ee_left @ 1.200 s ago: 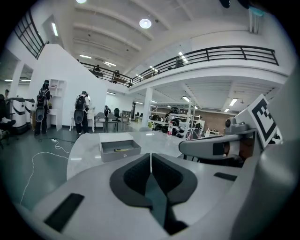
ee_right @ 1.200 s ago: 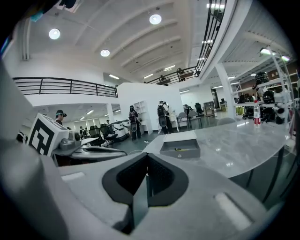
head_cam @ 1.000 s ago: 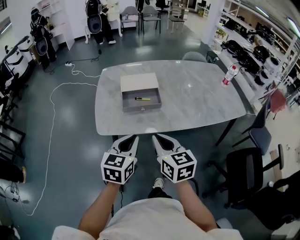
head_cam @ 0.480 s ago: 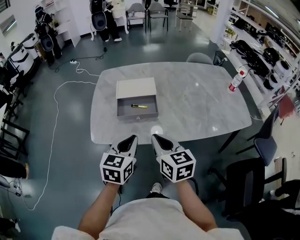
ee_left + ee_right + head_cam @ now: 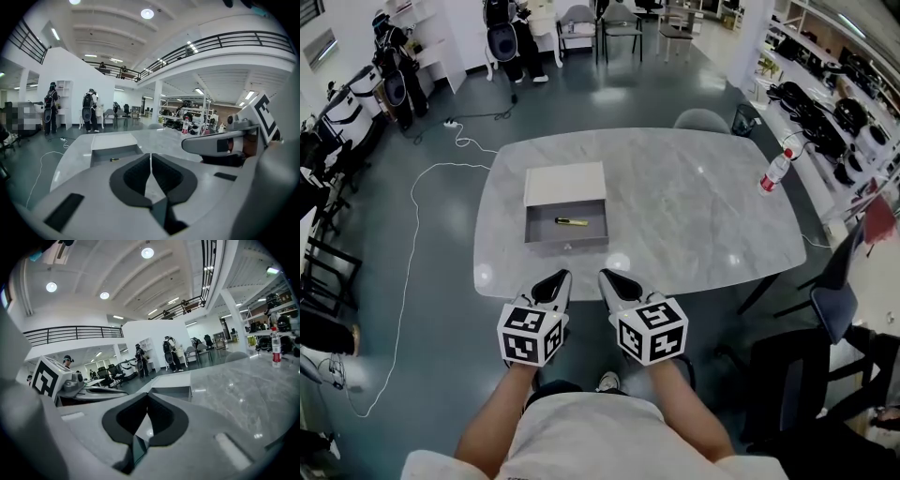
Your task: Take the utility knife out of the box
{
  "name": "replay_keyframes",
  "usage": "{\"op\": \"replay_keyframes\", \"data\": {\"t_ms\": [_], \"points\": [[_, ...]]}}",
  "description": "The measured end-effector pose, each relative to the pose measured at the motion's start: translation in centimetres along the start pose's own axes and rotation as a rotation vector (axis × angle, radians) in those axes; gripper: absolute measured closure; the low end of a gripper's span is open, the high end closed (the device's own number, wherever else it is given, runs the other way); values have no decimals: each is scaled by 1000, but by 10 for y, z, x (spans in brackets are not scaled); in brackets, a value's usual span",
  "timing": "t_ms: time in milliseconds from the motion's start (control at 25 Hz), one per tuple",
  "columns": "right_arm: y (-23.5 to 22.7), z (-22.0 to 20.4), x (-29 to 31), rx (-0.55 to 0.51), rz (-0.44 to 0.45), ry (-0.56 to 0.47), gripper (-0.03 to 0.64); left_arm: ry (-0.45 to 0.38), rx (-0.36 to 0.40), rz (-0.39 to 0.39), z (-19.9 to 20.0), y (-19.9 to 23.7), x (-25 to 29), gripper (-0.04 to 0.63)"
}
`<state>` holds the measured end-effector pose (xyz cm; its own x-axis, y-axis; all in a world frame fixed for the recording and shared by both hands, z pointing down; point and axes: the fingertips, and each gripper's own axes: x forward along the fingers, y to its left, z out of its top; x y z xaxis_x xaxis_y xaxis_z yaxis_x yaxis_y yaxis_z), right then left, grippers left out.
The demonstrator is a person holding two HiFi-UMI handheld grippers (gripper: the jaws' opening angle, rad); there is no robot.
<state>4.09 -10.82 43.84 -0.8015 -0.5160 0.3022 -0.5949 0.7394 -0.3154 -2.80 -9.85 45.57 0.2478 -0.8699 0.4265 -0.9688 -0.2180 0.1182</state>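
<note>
the left gripper (image 5: 557, 276) and the right gripper (image 5: 607, 275) are hanging side by side just short of the table's (image 5: 703, 216) near edge, each with its jaws pressed together on nothing. the utility knife (image 5: 572, 221) is lying flat inside the open box (image 5: 566, 244), well beyond them on the table's left half. it is showing as a slim yellow-and-dark stick, low on the grey floor. a poorly spread jaw is likely risking skidding it aside, or catching the near wall and shoving the box across the smooth top.
</note>
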Motion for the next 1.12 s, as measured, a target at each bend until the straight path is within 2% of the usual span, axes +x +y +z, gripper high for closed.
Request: {"op": "replay_keyframes", "data": {"t_ms": [440,720,920,1120], "points": [[-17,12,19,-20,9,8,612,0,3,8,11,15,27,577],[-33,21,54,-28,2,23,612,2,6,0,22,42,56,575],[-46,29,85,-29,-4,32,612,30,17,-19,24,66,83,575],[-54,43,118,-22,-19,42,612,79,59,-59,30,90,108,575]]}}
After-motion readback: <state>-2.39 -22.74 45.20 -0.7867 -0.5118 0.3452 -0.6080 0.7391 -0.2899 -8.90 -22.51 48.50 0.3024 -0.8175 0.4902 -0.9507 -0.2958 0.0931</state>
